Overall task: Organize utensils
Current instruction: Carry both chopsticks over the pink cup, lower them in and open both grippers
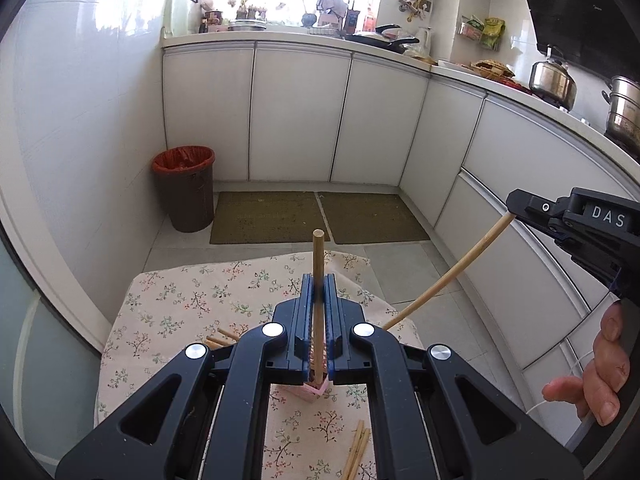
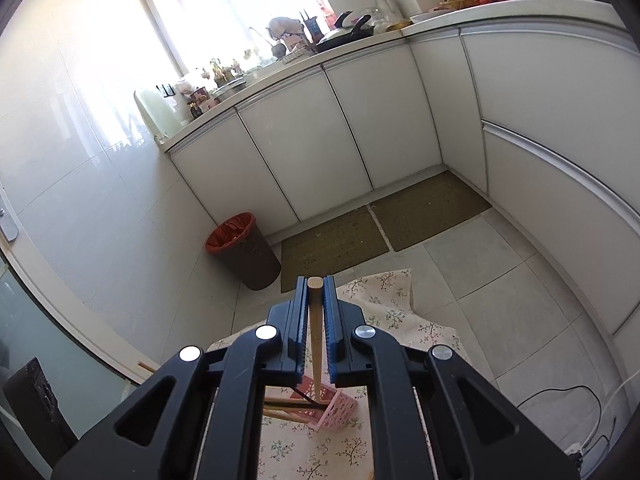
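Above a floral tablecloth (image 1: 192,300), each gripper clamps one round, pale wooden chopstick: left gripper (image 1: 319,292), right gripper (image 2: 316,300). Pink slotted basket (image 2: 338,410) holds more chopsticks; white kitchen cabinets (image 1: 300,112) behind.

Tablecloth (image 1: 192,300): cream, printed with small green-leaved sprigs and dark twigs. On it, a pale pink lattice basket (image 2: 338,410); tan wooden chopsticks (image 1: 358,450) lie loose near it.

Left gripper (image 1: 319,280): black body, blue pad faces, silver round bolts; clamped chopstick (image 1: 318,264) light brown. Right gripper (image 2: 316,282): same black and blue, its chopstick (image 2: 316,340) tan with a paler end grain.

Beyond the tablecloth: dark brown bin (image 1: 188,196) with an orange-red liner, two olive-green mats (image 1: 268,218), pale grey floor tiles, white cabinet doors (image 1: 300,112) with grey edges, glossy white wall.
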Available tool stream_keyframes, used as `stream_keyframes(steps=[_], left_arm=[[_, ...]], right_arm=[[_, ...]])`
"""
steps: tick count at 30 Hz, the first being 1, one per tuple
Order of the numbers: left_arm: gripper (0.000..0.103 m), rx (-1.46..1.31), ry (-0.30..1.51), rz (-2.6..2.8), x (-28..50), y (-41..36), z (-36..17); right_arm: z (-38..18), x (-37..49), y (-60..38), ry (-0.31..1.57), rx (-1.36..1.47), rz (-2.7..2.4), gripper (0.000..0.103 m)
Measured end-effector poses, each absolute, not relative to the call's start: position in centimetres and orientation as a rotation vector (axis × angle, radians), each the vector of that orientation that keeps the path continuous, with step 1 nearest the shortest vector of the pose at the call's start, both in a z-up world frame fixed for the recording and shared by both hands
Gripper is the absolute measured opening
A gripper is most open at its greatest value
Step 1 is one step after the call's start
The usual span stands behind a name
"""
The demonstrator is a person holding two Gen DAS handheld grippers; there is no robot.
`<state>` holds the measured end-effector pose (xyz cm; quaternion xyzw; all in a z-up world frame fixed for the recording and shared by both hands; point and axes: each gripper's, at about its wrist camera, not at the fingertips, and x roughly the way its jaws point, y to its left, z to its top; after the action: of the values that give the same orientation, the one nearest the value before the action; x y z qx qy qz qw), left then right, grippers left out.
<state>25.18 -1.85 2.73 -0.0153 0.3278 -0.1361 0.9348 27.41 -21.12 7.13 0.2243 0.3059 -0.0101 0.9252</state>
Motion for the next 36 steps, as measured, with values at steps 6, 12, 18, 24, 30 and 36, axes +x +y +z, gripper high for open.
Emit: stream_keyframes(steps=[6, 12, 18, 24, 30, 36], left_arm=[[0.006, -0.026, 0.75, -0.292, 27.8, -2.5, -1.1], [0.015, -0.071, 0.732, -0.287, 27.9, -1.1, -2.0], [0.019, -0.083, 0.647, -0.205, 27.4, -0.2, -0.4], [0.027, -0.062, 0.642, -0.087, 27.0, 0.1, -0.7], [0.037, -0.029, 0.653, -0.038, 25.9, 0.0, -1.2], [0.043, 0.001, 0.619, 0.006, 23.7, 0.4, -0.7]], right_arm=[[3.2, 30.5, -20.4, 0.68, 0.454, -0.004, 0.008], [0.9, 32.1, -18.8, 0.693, 0.413, 0.023, 0.008], [0.0, 32.2, -17.3, 0.688, 0.364, 0.036, 0.008], [-1.4, 31.1, -16.6, 0.719, 0.324, 0.037, 0.008], [-2.0, 29.5, -15.9, 0.748, 0.294, 0.023, 0.013], [-1.1, 25.7, -15.9, 0.695, 0.234, -0.044, 0.037]])
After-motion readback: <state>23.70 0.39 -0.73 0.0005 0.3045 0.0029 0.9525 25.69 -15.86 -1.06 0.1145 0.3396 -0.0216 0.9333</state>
